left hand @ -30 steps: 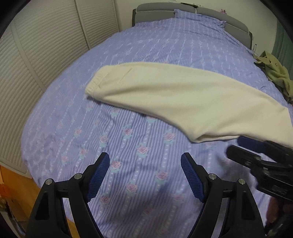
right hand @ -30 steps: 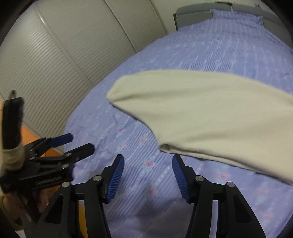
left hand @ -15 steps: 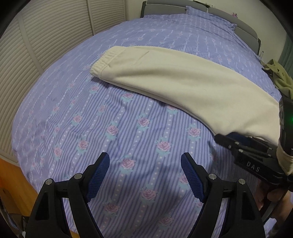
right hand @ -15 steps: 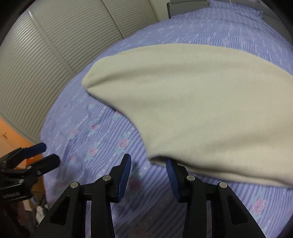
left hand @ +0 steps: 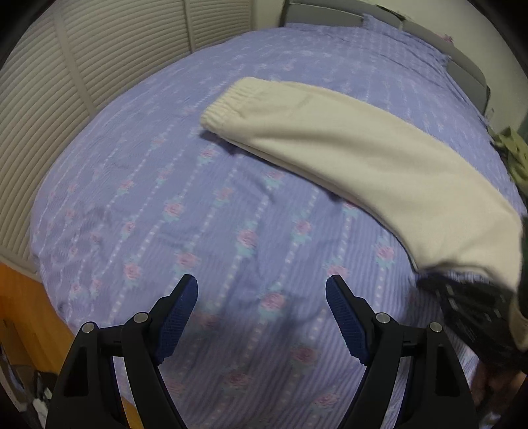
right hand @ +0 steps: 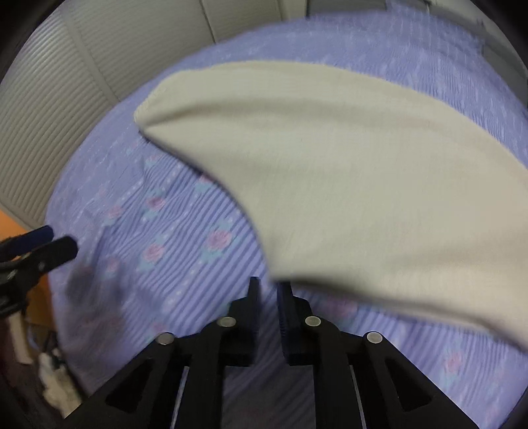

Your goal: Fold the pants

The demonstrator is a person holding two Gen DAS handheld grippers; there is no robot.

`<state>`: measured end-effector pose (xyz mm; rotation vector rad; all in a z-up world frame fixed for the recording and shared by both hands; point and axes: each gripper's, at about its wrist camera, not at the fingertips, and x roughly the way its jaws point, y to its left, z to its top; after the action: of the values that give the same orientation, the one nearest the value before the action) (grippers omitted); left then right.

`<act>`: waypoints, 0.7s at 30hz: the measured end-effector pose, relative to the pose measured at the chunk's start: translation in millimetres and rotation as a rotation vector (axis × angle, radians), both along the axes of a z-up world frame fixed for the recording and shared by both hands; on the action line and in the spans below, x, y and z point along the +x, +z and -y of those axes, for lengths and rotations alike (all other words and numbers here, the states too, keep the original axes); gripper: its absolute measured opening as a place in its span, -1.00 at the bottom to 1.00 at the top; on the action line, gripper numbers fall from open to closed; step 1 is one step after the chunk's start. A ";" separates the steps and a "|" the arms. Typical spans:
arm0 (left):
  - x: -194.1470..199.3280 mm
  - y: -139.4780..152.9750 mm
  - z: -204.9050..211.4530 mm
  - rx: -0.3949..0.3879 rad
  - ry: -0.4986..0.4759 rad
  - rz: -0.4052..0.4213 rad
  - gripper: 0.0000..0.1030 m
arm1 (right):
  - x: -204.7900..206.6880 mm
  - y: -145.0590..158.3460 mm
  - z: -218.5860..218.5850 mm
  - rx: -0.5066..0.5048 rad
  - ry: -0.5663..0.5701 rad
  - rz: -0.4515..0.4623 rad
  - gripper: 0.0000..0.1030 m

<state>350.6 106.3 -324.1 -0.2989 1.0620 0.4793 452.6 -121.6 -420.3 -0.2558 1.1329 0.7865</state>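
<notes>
Pants: the cream pants (left hand: 359, 158) lie folded lengthwise across the bed (left hand: 211, 231), a long band running from the far left toward the near right.
Waistband: only the left wrist view shows the gathered elastic waistband (left hand: 227, 105), at the far-left end of the band.
Near end: the right wrist view shows the pants (right hand: 346, 184) filling most of the frame, their near corner lifted off the blue flowered bedspread at the tips of the right gripper (right hand: 269, 290).
Right gripper: jaws nearly together, the corner of the cloth right at their tips; the picture is blurred and whether cloth is pinched between them cannot be told. In the left wrist view it is a dark blur (left hand: 462, 307) at the right edge, just under the pants' near end.
Left gripper: the left gripper (left hand: 262, 316) hangs above bare bedspread, well apart from the pants, jaws wide apart and holding nothing. From the right wrist view only its tips (right hand: 43, 244) show at the left edge.
Surroundings: slatted closet doors (left hand: 99, 66) stand left of the bed; a grey headboard (left hand: 330, 13) and an olive green garment (left hand: 514, 155) at the far right appear in the left wrist view only.
</notes>
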 end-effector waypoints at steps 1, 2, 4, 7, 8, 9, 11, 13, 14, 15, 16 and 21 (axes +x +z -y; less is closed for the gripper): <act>-0.3 4.7 -7.6 -0.005 0.008 0.008 0.55 | -3.5 6.5 2.1 0.012 -0.007 -0.036 -0.46; 0.2 10.8 -17.3 -0.014 0.012 0.020 0.55 | -9.1 19.6 3.1 0.037 -0.008 -0.053 -0.28; 4.3 21.2 -36.0 -0.020 0.008 0.045 0.64 | -16.4 44.0 -0.8 0.044 -0.021 -0.007 -0.05; 18.7 36.0 -72.4 -0.034 -0.021 0.096 0.68 | -10.0 77.2 -14.9 0.051 -0.101 0.060 0.17; 28.1 40.2 -87.6 -0.043 -0.043 0.112 0.68 | -2.9 86.5 -22.8 0.064 -0.129 0.071 0.18; 38.1 43.3 -100.6 -0.053 -0.067 0.125 0.68 | 5.8 92.7 -32.7 0.061 -0.156 0.080 0.18; 64.7 45.2 -130.1 -0.090 -0.135 0.151 0.67 | 21.0 99.1 -56.0 0.046 -0.184 0.099 0.18; 93.5 43.4 -155.1 -0.124 -0.203 0.175 0.59 | 38.6 102.9 -79.1 0.038 -0.213 0.121 0.18; 112.8 39.4 -168.7 -0.145 -0.236 0.179 0.52 | 47.1 104.4 -88.8 0.045 -0.226 0.134 0.18; 125.4 36.8 -173.6 -0.159 -0.257 0.176 0.42 | 55.9 106.1 -100.6 0.049 -0.241 0.149 0.18; 142.1 31.4 -181.5 -0.180 -0.289 0.170 0.34 | 66.5 105.3 -114.6 0.043 -0.257 0.158 0.18; 220.4 -1.0 -213.7 -0.309 -0.360 0.131 0.01 | 101.9 99.7 -158.2 0.018 -0.273 0.161 0.18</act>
<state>570.9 320.0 -325.0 -0.3960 1.0331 -0.0292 554.4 36.6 -320.5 -0.1421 0.9831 0.5244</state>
